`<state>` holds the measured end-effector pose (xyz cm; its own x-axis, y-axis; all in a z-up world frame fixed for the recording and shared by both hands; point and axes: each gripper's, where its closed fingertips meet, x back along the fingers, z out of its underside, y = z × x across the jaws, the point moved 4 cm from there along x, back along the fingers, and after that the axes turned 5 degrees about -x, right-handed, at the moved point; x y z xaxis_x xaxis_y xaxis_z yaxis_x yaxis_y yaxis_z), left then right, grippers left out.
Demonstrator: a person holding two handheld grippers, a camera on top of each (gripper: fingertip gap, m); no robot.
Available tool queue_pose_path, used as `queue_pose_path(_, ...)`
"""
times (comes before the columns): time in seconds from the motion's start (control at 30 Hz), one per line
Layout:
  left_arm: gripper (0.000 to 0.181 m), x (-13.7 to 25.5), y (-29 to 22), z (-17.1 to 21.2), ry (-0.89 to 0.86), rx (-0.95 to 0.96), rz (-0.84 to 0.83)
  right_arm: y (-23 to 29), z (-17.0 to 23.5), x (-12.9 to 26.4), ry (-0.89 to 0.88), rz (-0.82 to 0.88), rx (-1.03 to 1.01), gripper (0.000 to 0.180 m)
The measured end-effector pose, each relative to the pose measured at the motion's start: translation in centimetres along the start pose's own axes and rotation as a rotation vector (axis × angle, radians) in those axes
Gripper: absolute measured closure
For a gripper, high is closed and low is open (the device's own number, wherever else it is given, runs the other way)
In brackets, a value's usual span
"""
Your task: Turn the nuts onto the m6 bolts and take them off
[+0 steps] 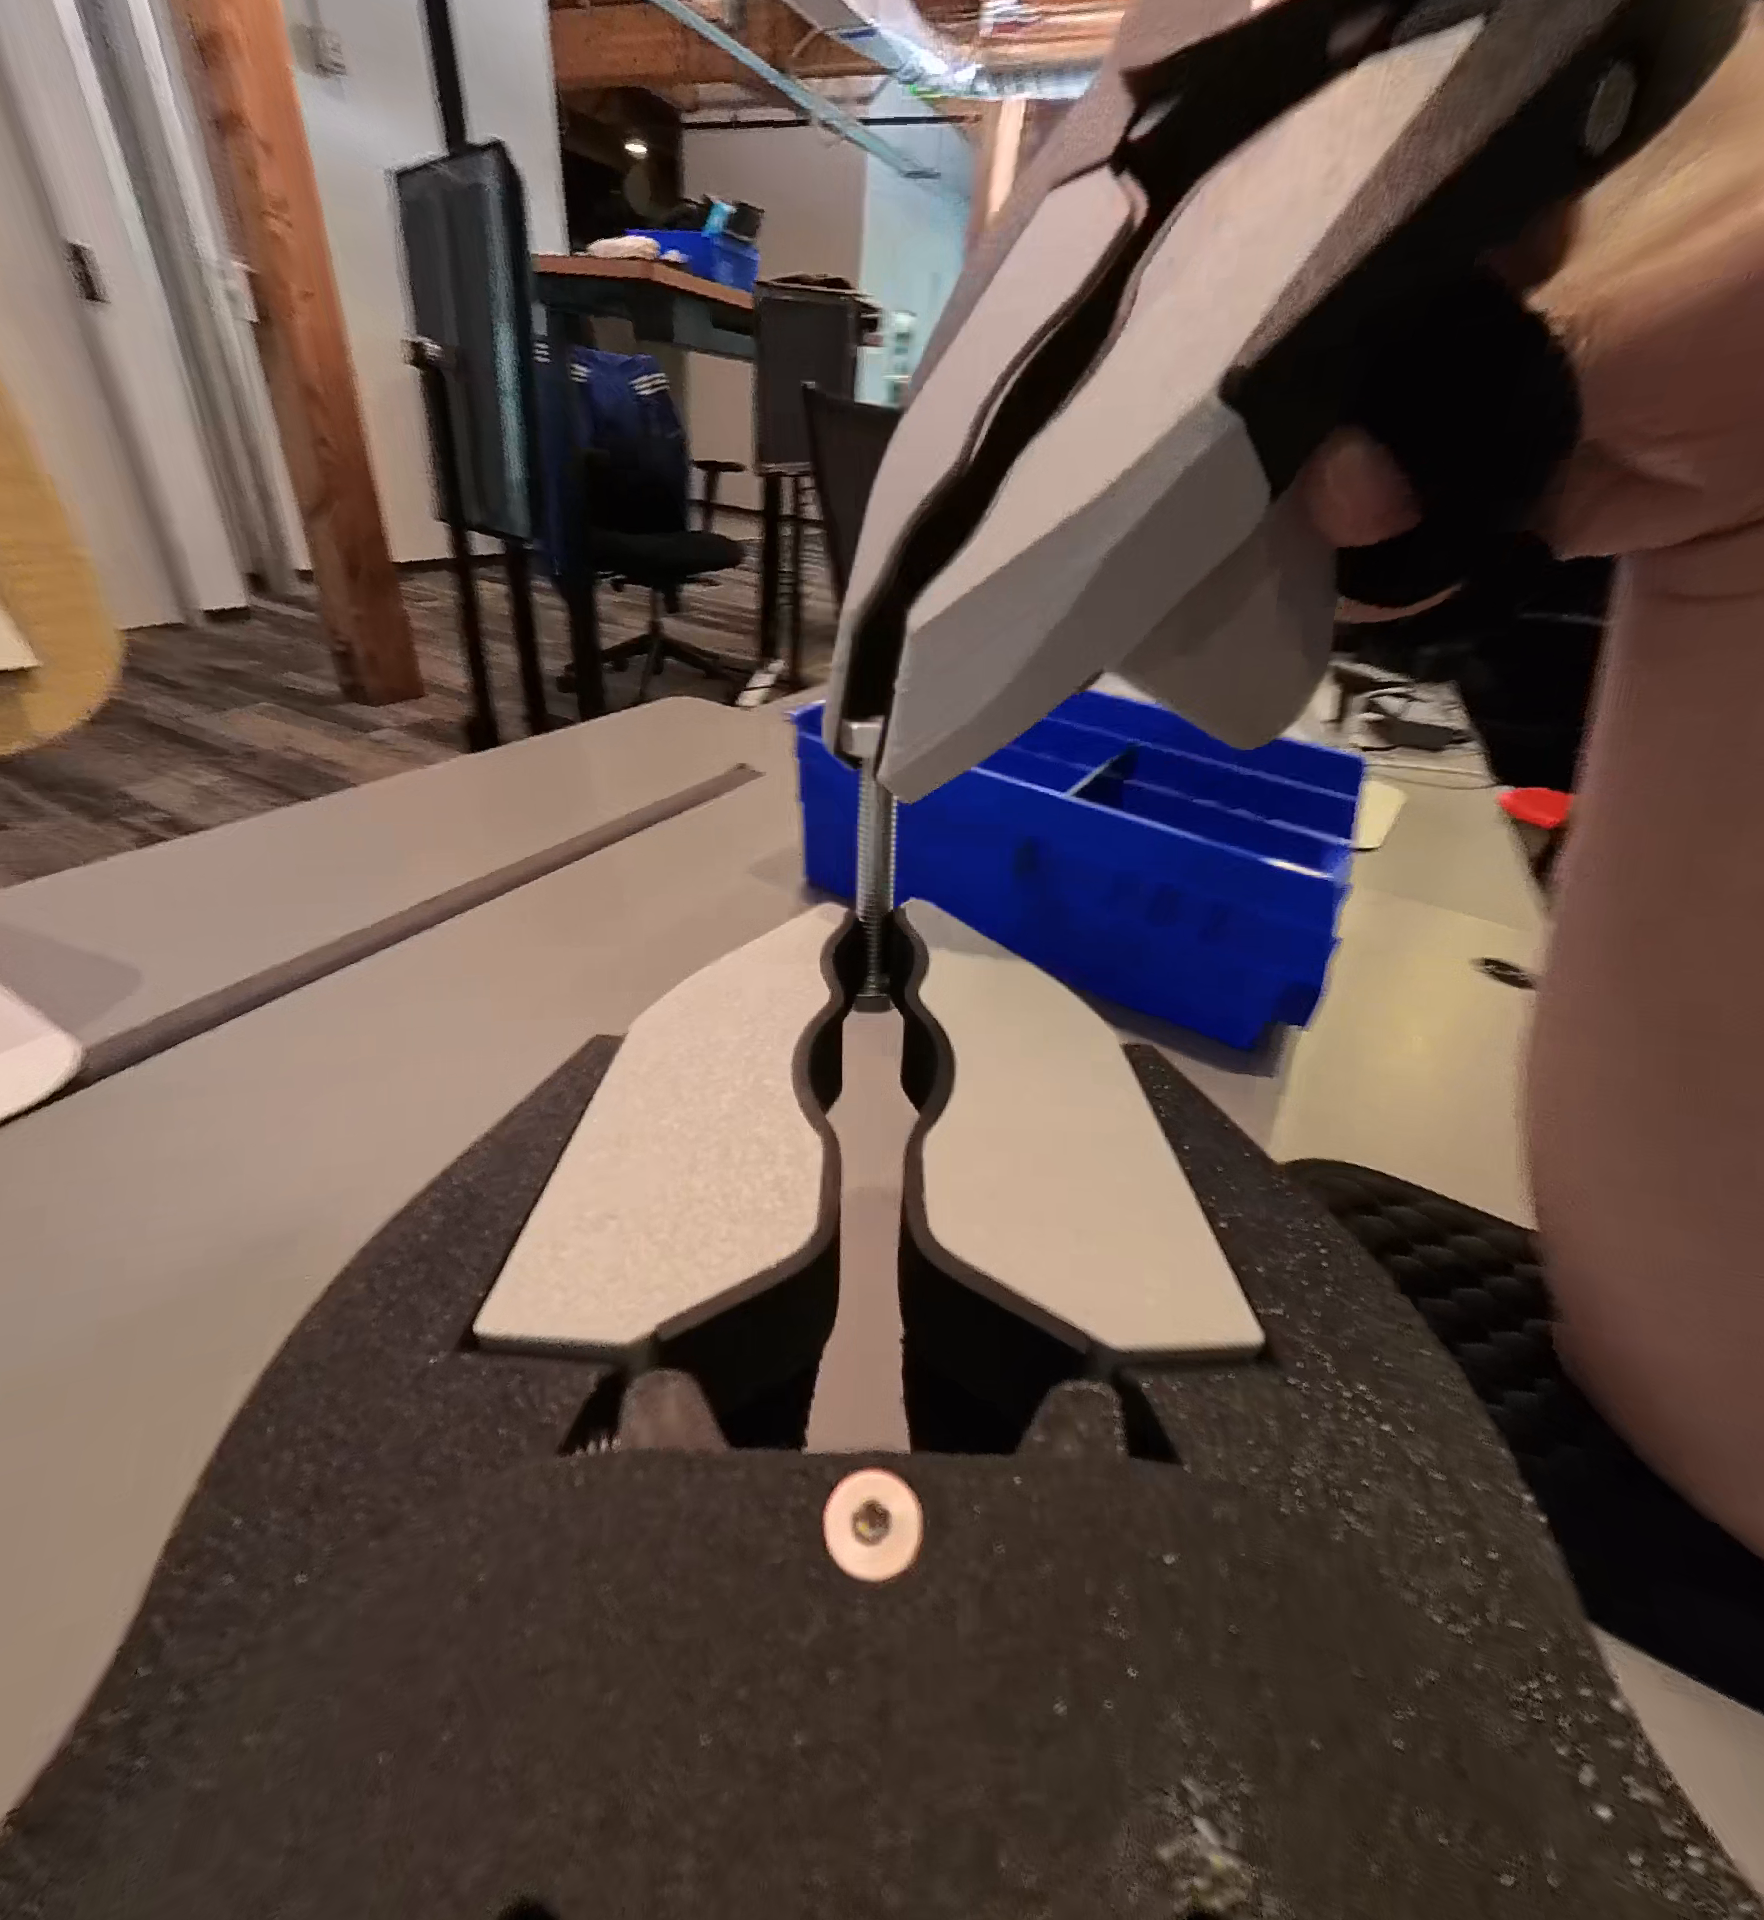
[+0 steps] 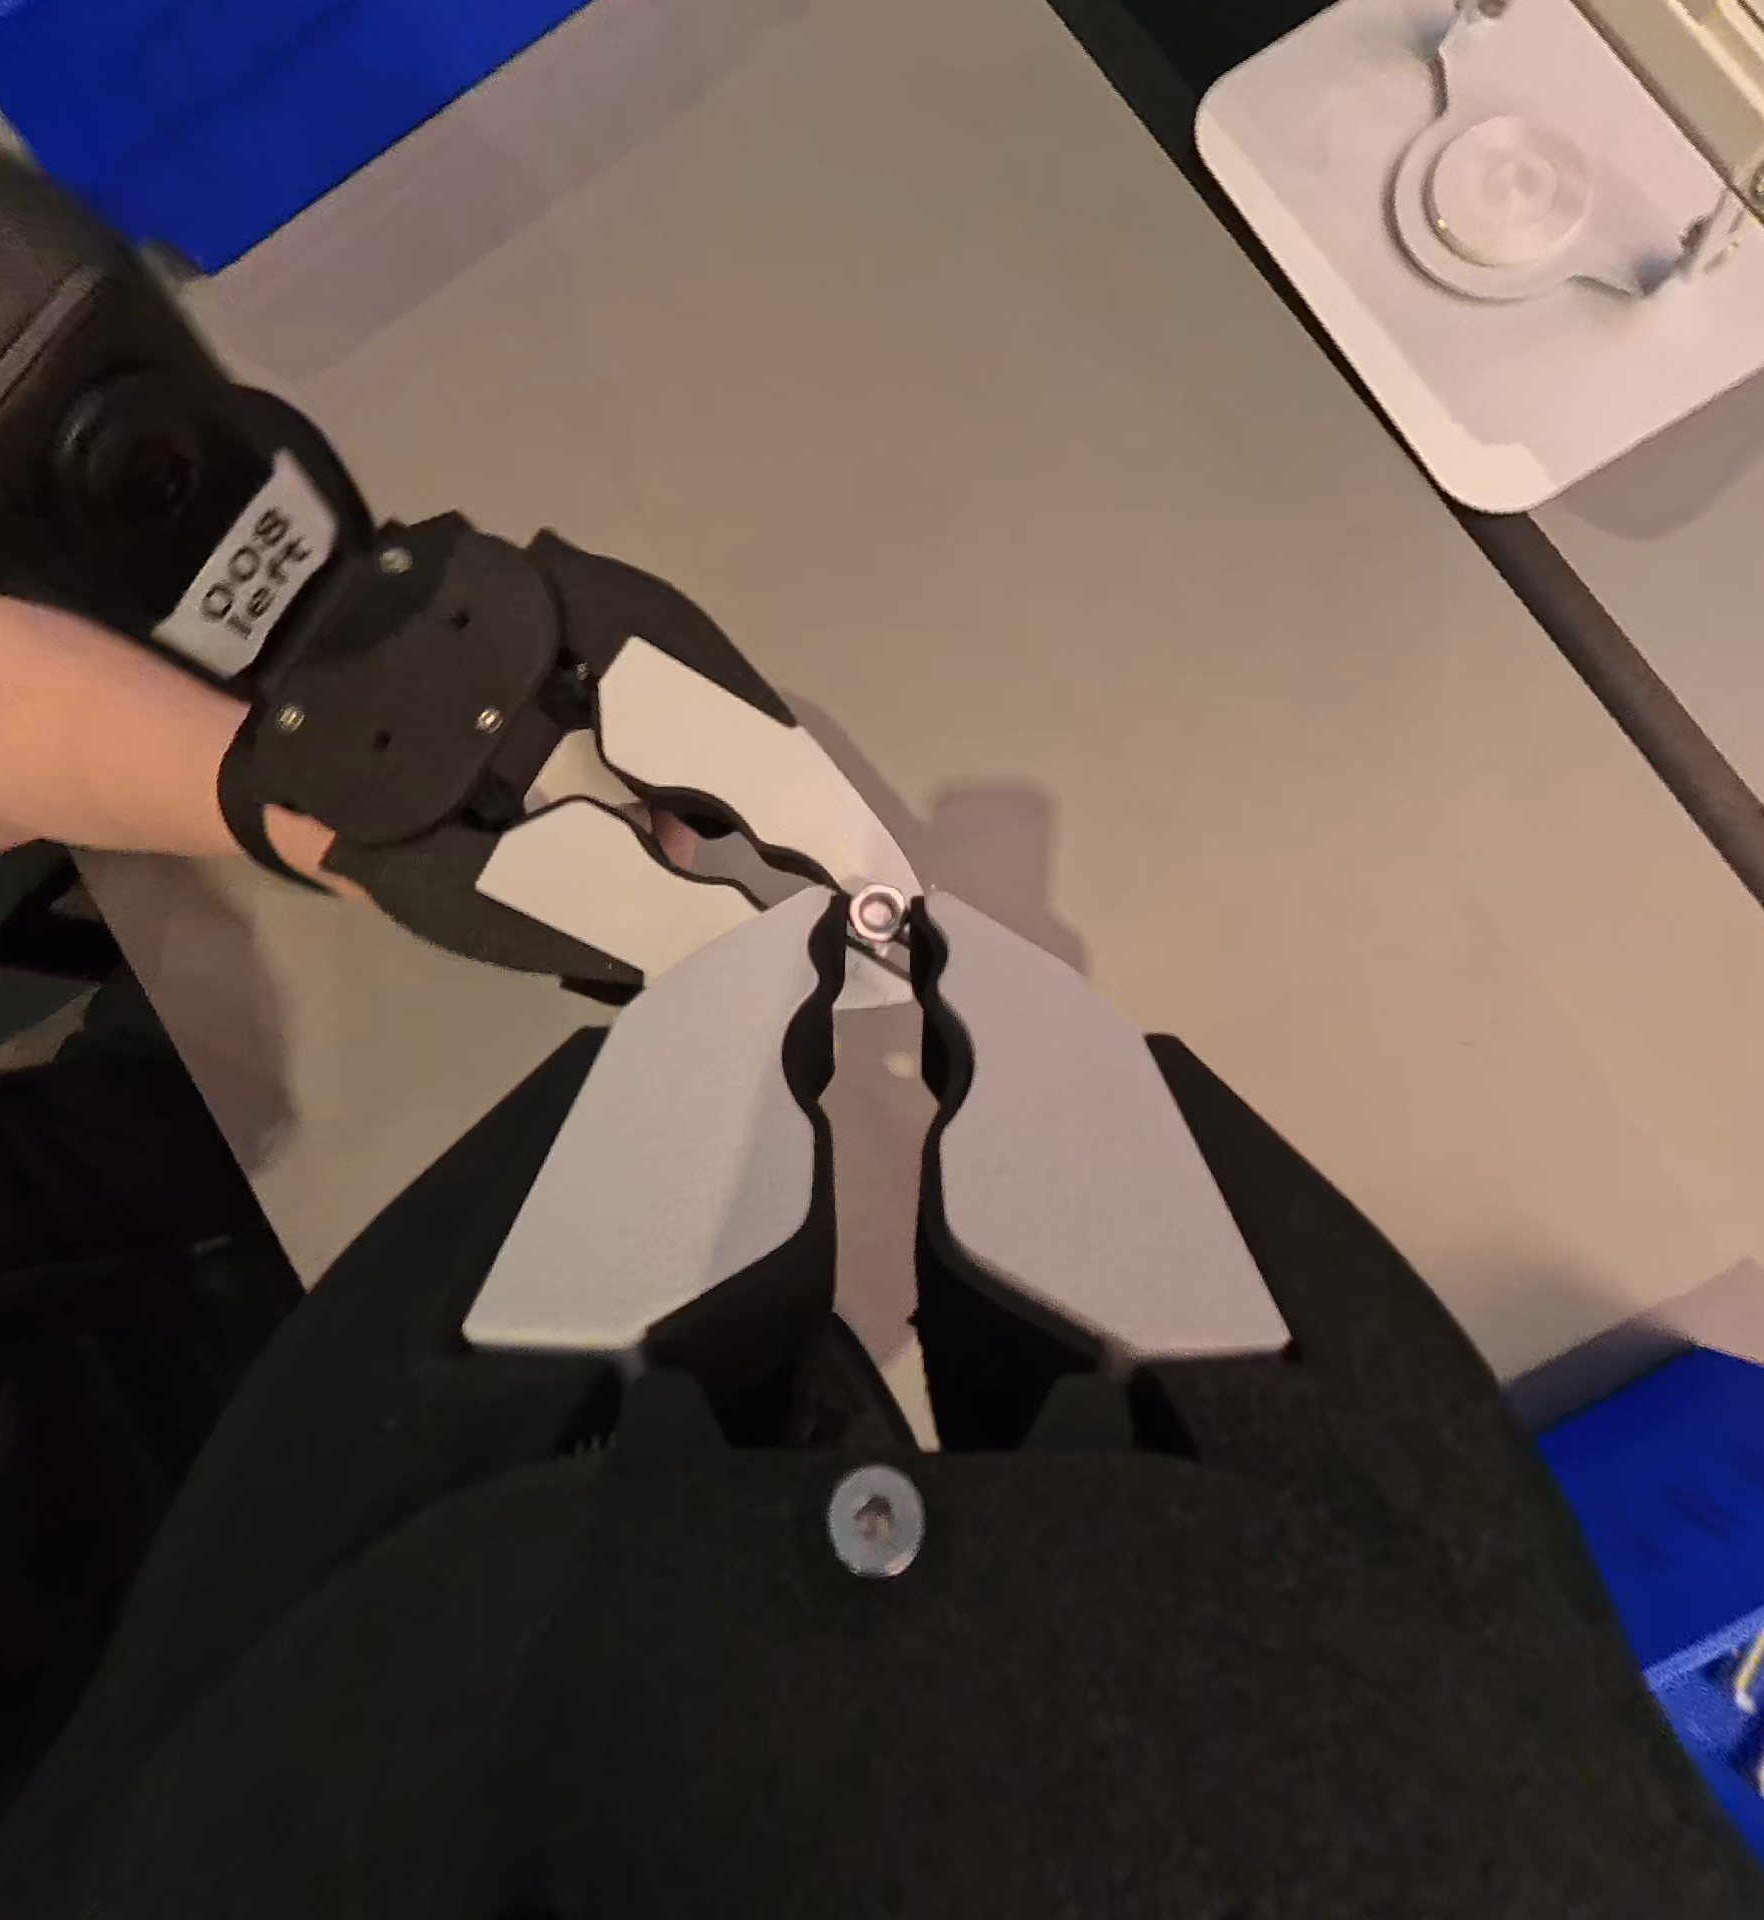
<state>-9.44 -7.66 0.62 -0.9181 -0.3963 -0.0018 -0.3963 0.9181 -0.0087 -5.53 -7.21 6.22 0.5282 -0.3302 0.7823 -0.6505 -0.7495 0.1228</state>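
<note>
A silver M6 bolt (image 1: pixel 876 852) stands upright above the grey table. My left gripper (image 1: pixel 873 971) is shut on its lower end. A silver nut (image 1: pixel 855 738) sits at the top of the thread. My right gripper (image 1: pixel 870 732) comes down from the upper right and is shut on the nut. In the right wrist view I look straight down on the nut (image 2: pixel 876 912), pinched between my right gripper's tips (image 2: pixel 876 927). My left gripper (image 2: pixel 842 888) reaches in from the left just beneath it. The bolt's shaft is hidden under the nut there.
A blue divided bin (image 1: pixel 1065 883) stands just behind the bolt. Another blue bin (image 2: pixel 1688 1579) holding bolts sits at the lower right. A white plate with a round fitting (image 2: pixel 1501 270) lies beyond a dark seam (image 2: pixel 1636 717) in the table (image 2: pixel 1065 520). A person's forearm (image 1: pixel 1688 935) is at right. Only a small space, under 4 cm, lies between the two pairs of fingers.
</note>
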Motion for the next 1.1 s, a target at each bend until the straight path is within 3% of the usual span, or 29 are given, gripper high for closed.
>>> queue_pose_path(0.23,0.176,0.4,-1.5,-1.2,-0.028,0.064,0.315,0.5,0.9,1.8,-0.087,-0.246,0.163,0.169)
queue_pose_path(0.4,0.176,1.4,-3.0,-1.8,-0.034,0.086,0.55,2.1,1.7,2.7,-0.181,-0.373,0.457,0.169)
queue_pose_path(0.77,0.176,4.0,-5.9,-2.3,0.003,0.239,1.015,5.5,2.9,3.5,-0.277,-0.673,0.761,0.169)
queue_pose_path(0.87,0.176,4.3,-6.3,-2.5,-0.014,0.245,1.058,6.1,2.9,3.6,-0.302,-0.722,0.803,0.169)
queue_pose_path(1.0,0.176,3.9,-5.6,-2.6,-0.031,0.219,0.977,5.3,2.5,3.5,-0.33,-0.687,0.758,0.168)
queue_pose_path(1.1,0.176,3.5,-4.1,-3.1,-0.078,0.237,0.871,4.4,1.7,3.2,-0.344,-0.603,0.673,0.142)
